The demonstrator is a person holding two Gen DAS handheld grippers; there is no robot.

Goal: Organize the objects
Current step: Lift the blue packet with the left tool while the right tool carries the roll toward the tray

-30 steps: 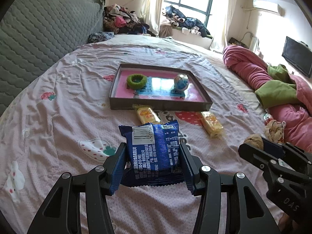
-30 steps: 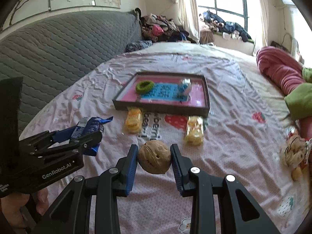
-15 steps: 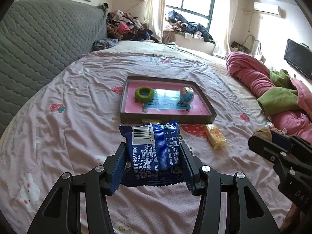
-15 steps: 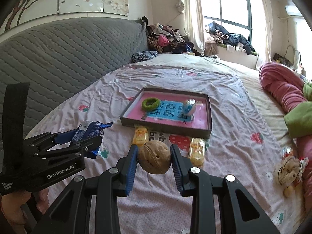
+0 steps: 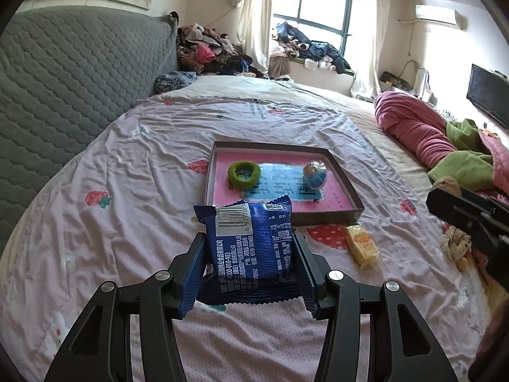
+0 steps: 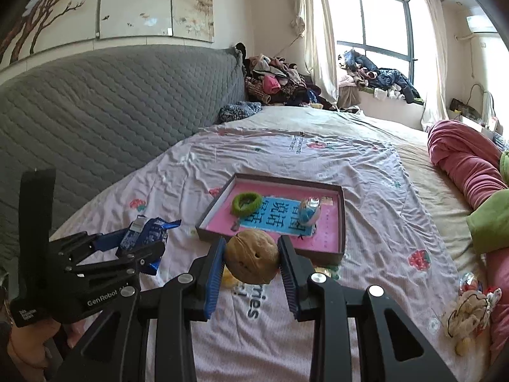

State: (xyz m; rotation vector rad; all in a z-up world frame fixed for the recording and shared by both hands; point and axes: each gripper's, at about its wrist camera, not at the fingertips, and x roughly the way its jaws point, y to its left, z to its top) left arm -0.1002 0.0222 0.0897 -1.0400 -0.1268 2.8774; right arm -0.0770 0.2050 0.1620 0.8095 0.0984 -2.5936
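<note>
Nearest to us, our left gripper (image 5: 249, 265) had its fingers clenched on the sides of one blue snack packet (image 5: 251, 248), barcode side up, lifted clear of the bed (image 5: 127, 191). Our right gripper (image 6: 251, 265) had its fingers clenched on one brown walnut (image 6: 252, 260), also held in the air. We judged both things were being carried toward the tray, since it lay straight ahead of both grippers.

Just beyond the packet, one small yellow snack pack (image 5: 362, 248) lay on the pink sheet near the tray's front edge; a second yellow shape under the walnut was too hidden to name.

Farther on, one dark-rimmed tray (image 5: 346, 184) with a pink floor held two things well apart: one fuzzy green ring (image 5: 244, 174) on the left and one blue egg-shaped toy (image 5: 315, 173) on the right. One small plush toy (image 6: 467, 315) lay off to the right.
</note>
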